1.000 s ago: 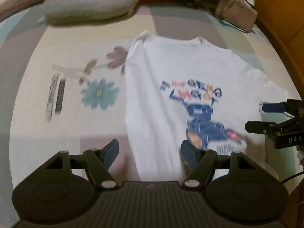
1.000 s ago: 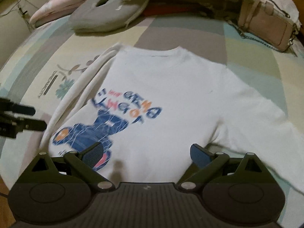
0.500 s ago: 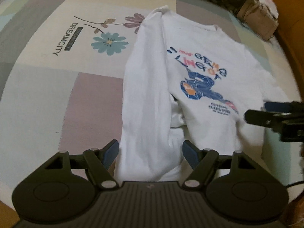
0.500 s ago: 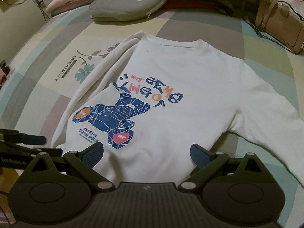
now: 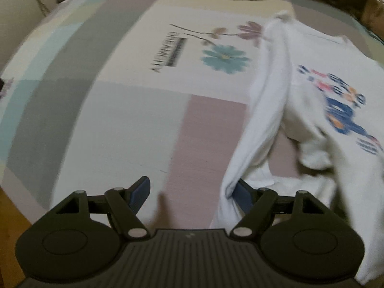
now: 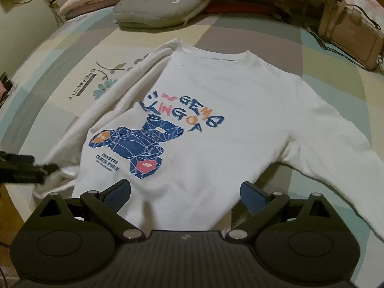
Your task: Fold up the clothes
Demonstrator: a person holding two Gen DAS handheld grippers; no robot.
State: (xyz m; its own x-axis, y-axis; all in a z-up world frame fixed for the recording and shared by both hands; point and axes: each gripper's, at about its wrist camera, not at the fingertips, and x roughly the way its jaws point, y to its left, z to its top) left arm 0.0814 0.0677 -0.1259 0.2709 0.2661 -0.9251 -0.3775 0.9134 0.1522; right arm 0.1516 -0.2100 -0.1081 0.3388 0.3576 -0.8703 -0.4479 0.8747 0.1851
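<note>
Lying face-up across the middle of the patchwork bedspread [image 6: 60,55], the white sweatshirt [image 6: 216,110] sits ahead of the right gripper [image 6: 185,194], jaws spread; the left gripper [image 5: 192,192], also spread, brushes its sleeve [image 5: 261,120].

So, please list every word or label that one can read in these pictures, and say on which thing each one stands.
"DREAMCITY": on the bedsheet, beside its flower print.
"GEMS": on the white sweatshirt, top line of the print.
"KINGOF": on the sweatshirt, second line.
"CRYSTAL CLEAR PURE": on the sweatshirt, under the blue bear.
Small red word left of "GEMS": not clear enough to read.
Tiny line under "CLEAR PURE": too small.
Lettering on the grey cushion: too blurred.
</note>
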